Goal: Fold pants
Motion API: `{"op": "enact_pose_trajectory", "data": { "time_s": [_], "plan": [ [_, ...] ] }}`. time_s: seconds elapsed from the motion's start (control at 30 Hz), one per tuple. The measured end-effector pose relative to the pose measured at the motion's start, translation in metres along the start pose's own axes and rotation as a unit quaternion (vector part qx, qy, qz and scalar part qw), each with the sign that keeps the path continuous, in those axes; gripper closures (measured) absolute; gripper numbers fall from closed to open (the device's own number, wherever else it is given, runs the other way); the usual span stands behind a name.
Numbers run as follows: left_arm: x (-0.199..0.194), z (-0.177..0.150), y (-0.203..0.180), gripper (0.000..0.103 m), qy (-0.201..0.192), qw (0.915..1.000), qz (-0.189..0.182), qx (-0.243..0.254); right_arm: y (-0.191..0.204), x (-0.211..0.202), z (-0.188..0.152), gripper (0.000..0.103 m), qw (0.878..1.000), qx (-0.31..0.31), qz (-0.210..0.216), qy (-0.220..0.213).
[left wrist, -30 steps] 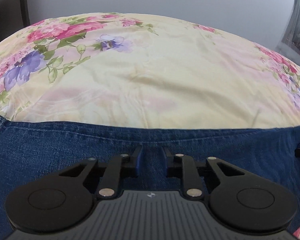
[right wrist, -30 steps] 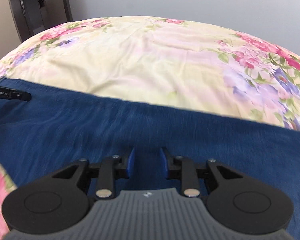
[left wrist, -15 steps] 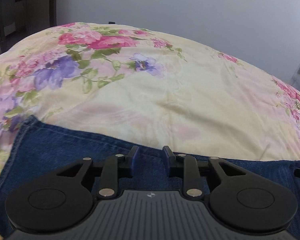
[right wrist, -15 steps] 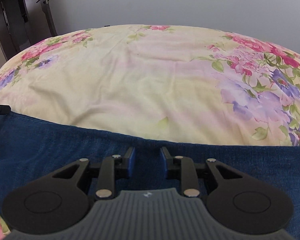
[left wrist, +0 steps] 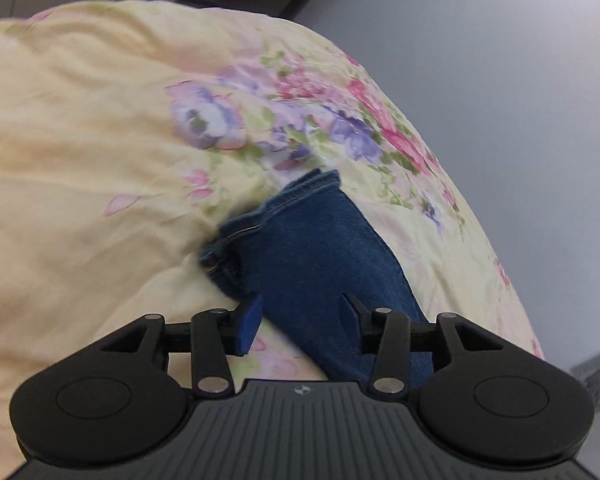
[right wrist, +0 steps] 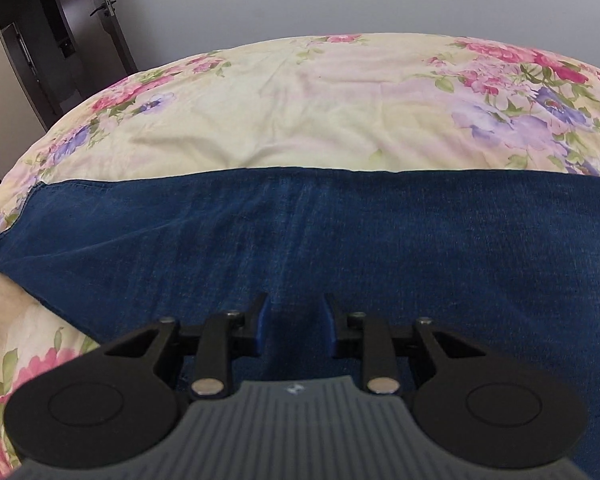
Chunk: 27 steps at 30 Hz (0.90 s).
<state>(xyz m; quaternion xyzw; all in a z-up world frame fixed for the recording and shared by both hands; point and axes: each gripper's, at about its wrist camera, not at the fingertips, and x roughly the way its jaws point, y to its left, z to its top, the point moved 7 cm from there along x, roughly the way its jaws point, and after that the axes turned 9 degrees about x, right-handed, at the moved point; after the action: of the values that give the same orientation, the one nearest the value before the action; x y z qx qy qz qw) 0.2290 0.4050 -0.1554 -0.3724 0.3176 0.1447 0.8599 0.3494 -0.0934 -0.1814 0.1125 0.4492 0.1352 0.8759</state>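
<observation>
Both wrist cameras look forward and downward, close over the bed [right wrist: 300, 120]. Left view is rolled toward the wall [left wrist: 520, 120]. The 2 views share the jeans [right wrist: 340, 232].

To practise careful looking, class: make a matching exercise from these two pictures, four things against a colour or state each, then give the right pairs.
Things:
1. jeans
2. bedcover
3. left tool
4. door

Colour or state:
A. dark, at the far left of the room
B. yellow with pink and purple flowers
C. fingers spread apart, gripping nothing
D. blue denim, laid flat on the bed

Pairs: 1-D, 2-B, 3-C, 4-A
</observation>
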Motion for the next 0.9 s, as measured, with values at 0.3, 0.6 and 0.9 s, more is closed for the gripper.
{"op": "enact_pose_trajectory", "data": {
  "time_s": [0.3,0.6,0.9],
  "plan": [
    [0.044,-0.015,0.046,0.044,0.005,0.9896,-0.056,-0.132,0.001,0.004,-0.014,0.080,1.000,-0.005,-0.017,0.009],
    [0.075,0.005,0.036,0.076,-0.010,0.9933,-0.042,-0.107,0.000,0.003,0.003,0.081,1.000,-0.011,-0.021,0.010],
    [0.046,0.037,-0.010,0.084,-0.049,0.9983,-0.033,-0.003,0.010,0.004,-0.033,0.096,0.999,-0.032,-0.022,0.038]
  ]
}}
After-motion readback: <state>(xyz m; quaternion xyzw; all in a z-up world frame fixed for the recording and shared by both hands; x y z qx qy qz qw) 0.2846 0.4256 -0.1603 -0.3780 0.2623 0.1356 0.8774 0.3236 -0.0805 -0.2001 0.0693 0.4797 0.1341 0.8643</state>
